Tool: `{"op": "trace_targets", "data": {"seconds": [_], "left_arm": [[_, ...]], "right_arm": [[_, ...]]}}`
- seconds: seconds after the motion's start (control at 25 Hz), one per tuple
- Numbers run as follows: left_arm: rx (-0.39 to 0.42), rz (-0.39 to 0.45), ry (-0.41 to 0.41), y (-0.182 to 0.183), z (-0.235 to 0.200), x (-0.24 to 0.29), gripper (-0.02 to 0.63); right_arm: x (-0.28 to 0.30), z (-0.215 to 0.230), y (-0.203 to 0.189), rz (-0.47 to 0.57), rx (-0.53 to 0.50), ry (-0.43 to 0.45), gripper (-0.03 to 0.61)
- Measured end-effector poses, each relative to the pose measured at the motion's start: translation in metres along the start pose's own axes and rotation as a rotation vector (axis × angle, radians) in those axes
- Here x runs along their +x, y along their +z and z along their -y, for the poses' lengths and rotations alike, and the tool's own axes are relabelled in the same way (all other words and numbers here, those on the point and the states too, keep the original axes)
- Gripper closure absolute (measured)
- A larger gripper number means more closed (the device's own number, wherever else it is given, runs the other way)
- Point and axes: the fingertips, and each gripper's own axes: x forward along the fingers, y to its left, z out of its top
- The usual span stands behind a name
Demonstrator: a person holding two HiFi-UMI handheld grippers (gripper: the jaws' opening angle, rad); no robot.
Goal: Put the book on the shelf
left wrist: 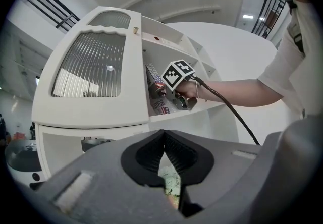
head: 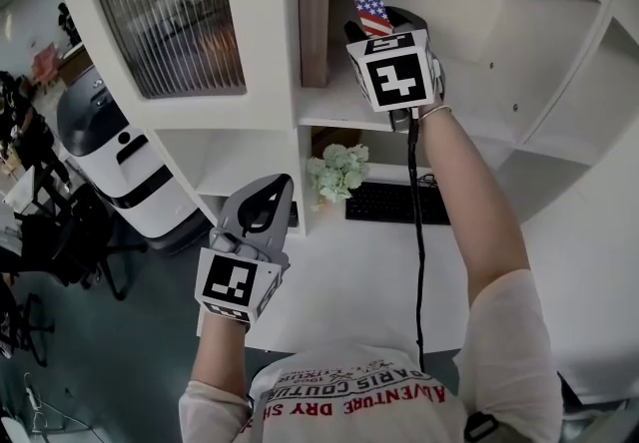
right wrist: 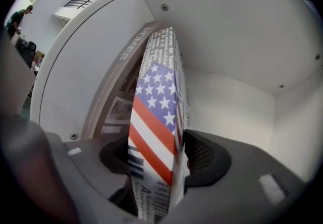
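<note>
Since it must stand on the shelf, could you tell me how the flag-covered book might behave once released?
The flag-covered book looks tall and thin, so it would probably tip. It tilts toward the brown book, which may prop it. No sag shows, so likely stiff.

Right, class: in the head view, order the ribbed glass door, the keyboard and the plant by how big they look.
1. ribbed glass door: clearly largest.
2. keyboard and plant: about alike; the arm covers part of the keyboard, so no ranking between them.
</note>
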Motion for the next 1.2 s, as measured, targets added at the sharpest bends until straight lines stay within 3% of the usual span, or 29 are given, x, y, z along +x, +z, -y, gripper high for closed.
{"op": "trace_targets", "data": {"seconds": [0.28,0.76,0.8,0.88,0.92,1.2], "left_arm": [[-0.003,-0.001,0.003,0.000,0.000,0.002,0.610],[0.007,0.044,-0.057,0.022,-0.001,-0.035,0.611],[0.010,0.045,-0.062,0.023,-0.002,-0.038,0.611],[0.005,0.040,-0.072,0.023,-0.002,-0.045,0.611],[-0.001,0.039,-0.078,0.023,0.000,-0.049,0.610],[-0.034,0.017,-0.156,0.011,0.017,-0.071,0.611]], "right_arm": [[-0.001,0.004,-0.006,-0.003,0.055,0.026,0.302],[-0.110,-0.009,-0.005,0.174,0.078,-0.130,0.305],[-0.122,-0.012,-0.004,0.197,0.105,-0.136,0.313],[-0.146,-0.015,-0.004,0.232,0.152,-0.169,0.449],[-0.156,-0.018,-0.006,0.241,0.160,-0.184,0.482],[-0.217,-0.062,-0.035,0.212,0.129,-0.164,0.578]]}}
